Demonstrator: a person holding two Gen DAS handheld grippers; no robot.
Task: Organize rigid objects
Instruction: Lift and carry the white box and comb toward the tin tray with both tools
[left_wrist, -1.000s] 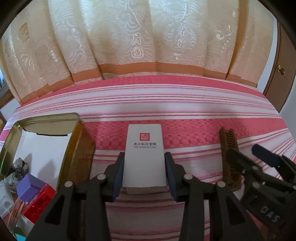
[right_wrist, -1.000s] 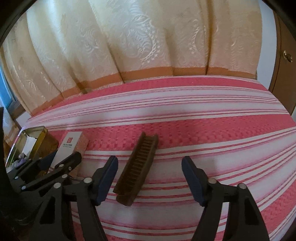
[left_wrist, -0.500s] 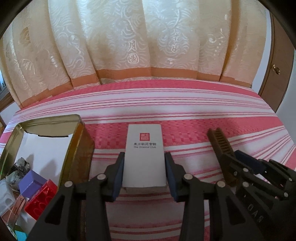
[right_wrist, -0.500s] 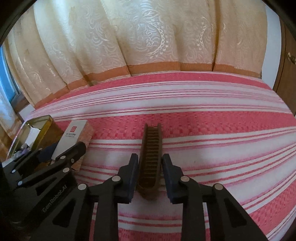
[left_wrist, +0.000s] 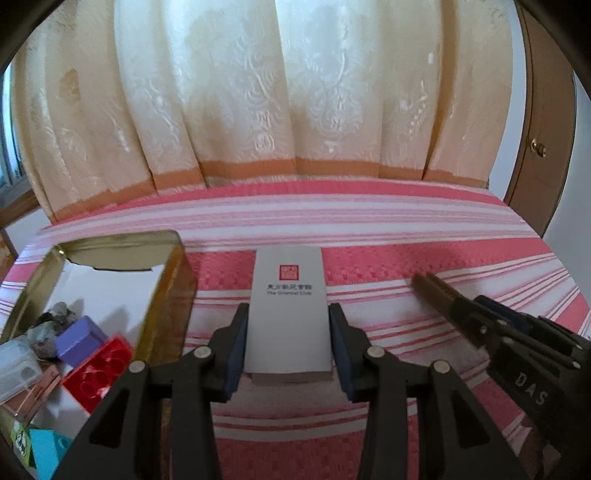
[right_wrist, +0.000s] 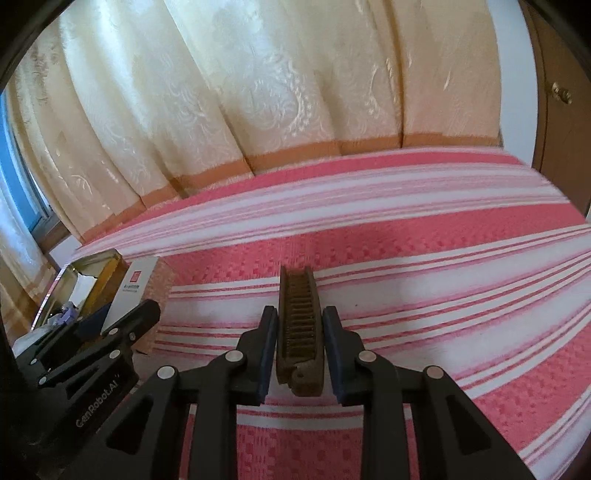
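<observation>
- Between the blue pads of the left hand-held gripper (left_wrist: 287, 345) sits a white rectangular card box with a red seal print (left_wrist: 289, 312), clamped on both long sides; its far end points to 12 o'clock over the pink-and-white striped bedspread (left_wrist: 424, 221).
- Right hand-held gripper (right_wrist: 300, 345): jaws have just closed onto a brown wooden comb with a slotted spine (right_wrist: 297, 321), pads pressing its two long edges. Comb lies lengthwise along the jaws, far end at 12 o'clock.
- Whether either item is clear of the bedspread I cannot tell.
- Open gold-coloured metal tin (left_wrist: 168, 295) stands at 9 o'clock of the card box, just beside it. Inside: a purple block (left_wrist: 79, 339), a red studded brick (left_wrist: 99, 373), other small items.
- Step in hand, as I judge it: both grasps made, transfer to the tin pending.
- Next move calls for a lift, then a swing toward 9 o'clock over the tin's rim. Left goes first, being nearer; the two grippers are close enough to collide.
</observation>
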